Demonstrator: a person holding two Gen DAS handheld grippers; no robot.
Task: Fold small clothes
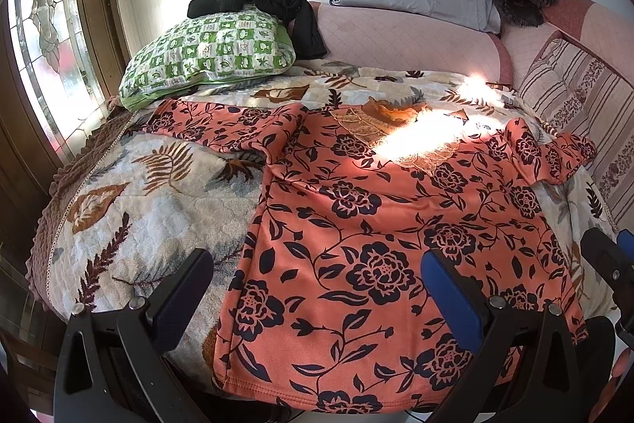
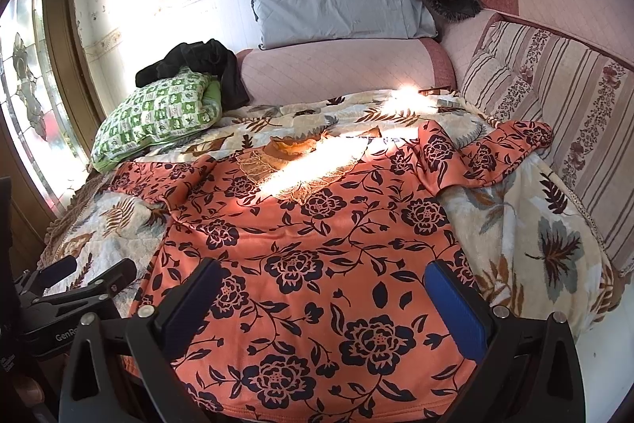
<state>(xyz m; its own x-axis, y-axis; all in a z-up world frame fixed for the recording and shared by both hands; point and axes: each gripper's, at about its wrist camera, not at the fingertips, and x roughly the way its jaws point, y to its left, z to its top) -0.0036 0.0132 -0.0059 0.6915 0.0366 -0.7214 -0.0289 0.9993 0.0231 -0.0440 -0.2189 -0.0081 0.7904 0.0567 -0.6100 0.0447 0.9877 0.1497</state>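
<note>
Bed [image 1: 130, 185]: covered by a leaf-print quilt, with a pink bolster [image 1: 400, 38] across the back. It carries everything below.

Floral top [image 1: 356, 224]: coral with dark flowers, spread flat and face up across the middle of the quilt, hem at the near edge, neckline toward the bolster. Its left sleeve [image 1: 222, 125] lies out straight; its right sleeve [image 2: 495, 149] is bunched near the striped cushion [image 2: 554, 113]. A patch of sun washes out the collar.

Grey pillow [image 2: 333, 2], green checked pillow [image 1: 210, 54] with a black garment [image 1: 269, 10] draped on it: well apart from the top, not in our way.

Left hand-held gripper [image 1: 317, 296]: jaws spread wide, nothing between them, hovering over the hem on the top's left side and pointing up the garment.

Right hand-held gripper [image 2: 329, 308]: likewise wide apart and empty, poised over the hem on the right side, level with its partner.

Step in hand, as we judge it: taking hold for the first fold. We would flatten the bunched right sleeve first, then pinch only the top's fabric, not the quilt beneath, at matching points so the fold line runs straight.
</note>
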